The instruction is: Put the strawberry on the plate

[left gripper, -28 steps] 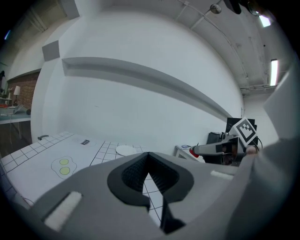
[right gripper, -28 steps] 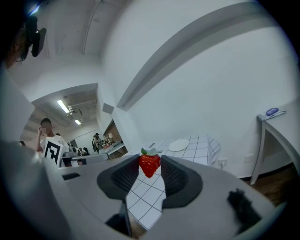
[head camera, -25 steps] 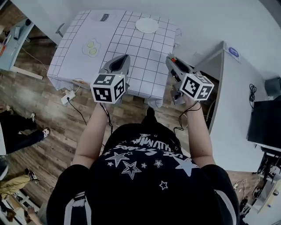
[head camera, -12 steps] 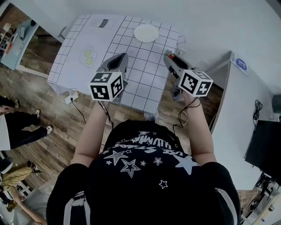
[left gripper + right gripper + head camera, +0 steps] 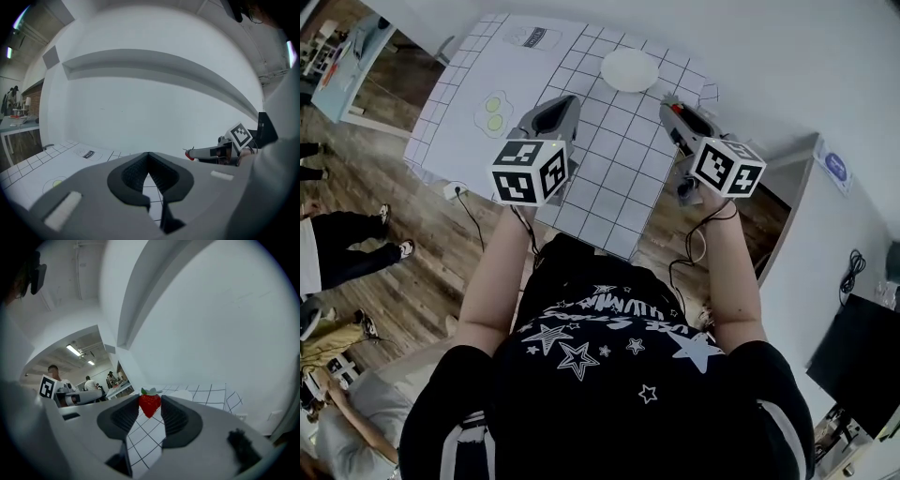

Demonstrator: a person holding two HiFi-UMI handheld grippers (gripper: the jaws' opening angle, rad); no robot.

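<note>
One red strawberry [image 5: 149,405], pinched at the tips of the right gripper [image 5: 150,402], could slip short of the round white plate [image 5: 629,69]; left gripper [image 5: 148,155] closed, empty.

Hand-held grippers: two, left hand-held gripper [image 5: 148,156] and right hand-held gripper [image 5: 150,400]. Marker cubes: two, left marker cube [image 5: 530,172] and right marker cube [image 5: 728,167]. Strawberry [image 5: 149,407]: one. Plate [image 5: 630,69]: one, far end of desk [image 5: 614,183]. Gridded desk: one. Fried-egg print [image 5: 494,112]: one, two yolks. Bystanders [image 5: 342,253] on floor at left: several, cut off by the picture edge, exact count unclear.
</note>
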